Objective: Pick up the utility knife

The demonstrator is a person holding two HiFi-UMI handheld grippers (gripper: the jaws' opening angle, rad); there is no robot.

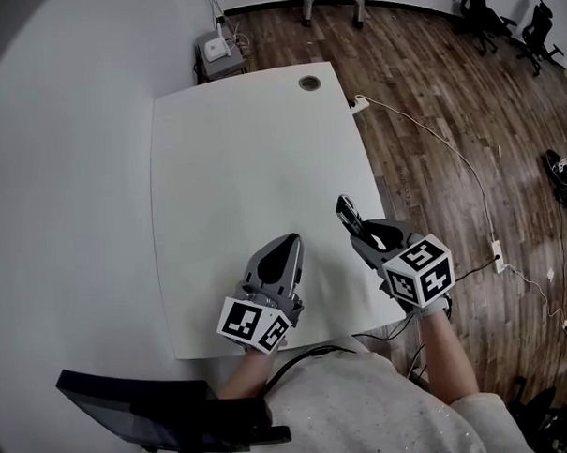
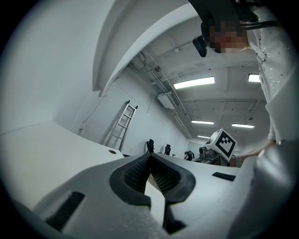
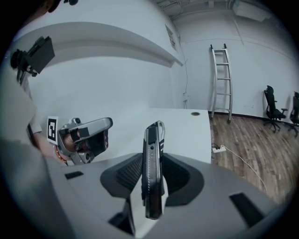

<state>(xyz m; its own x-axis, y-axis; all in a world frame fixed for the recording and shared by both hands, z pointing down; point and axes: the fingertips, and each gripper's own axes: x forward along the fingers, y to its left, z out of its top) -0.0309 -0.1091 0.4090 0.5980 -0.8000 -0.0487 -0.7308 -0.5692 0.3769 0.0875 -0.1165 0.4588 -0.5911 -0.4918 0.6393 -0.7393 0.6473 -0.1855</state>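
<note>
**A:** So, head view first: what could go wrong from here?

**B:** The utility knife [image 1: 346, 212] is in the right gripper [image 1: 353, 229], over the desk [image 1: 252, 156] at its right edge, close to the near right corner. If the grip gives, my guess is it misses the desk and drops to the wood floor [image 1: 429, 121]. Can't really tell from up there how high it sits above the top. The left gripper [image 1: 286, 241] hangs over the near edge with nothing in it.

**A:** Left gripper view?

**B:** The left gripper [image 2: 150, 161] has its jaws together, pads meeting at the tips, nothing between them. So it's no backup. It'd have to open before it could catch or steady anything.

**A:** And the right gripper view?

**B:** The right gripper [image 3: 152, 163] is clamped on the utility knife [image 3: 152, 140]. The jaws stand a fair way apart only because the knife body fills the gap, with a pad pressing on each flat side. The knife stands on edge, nose toward the desk's far edge, clear of the top. The front end pokes out past the tips, so a quick wrist twist could make it pivot or slide out. The left gripper [image 3: 108, 123] is off beside it, not touching.
</note>
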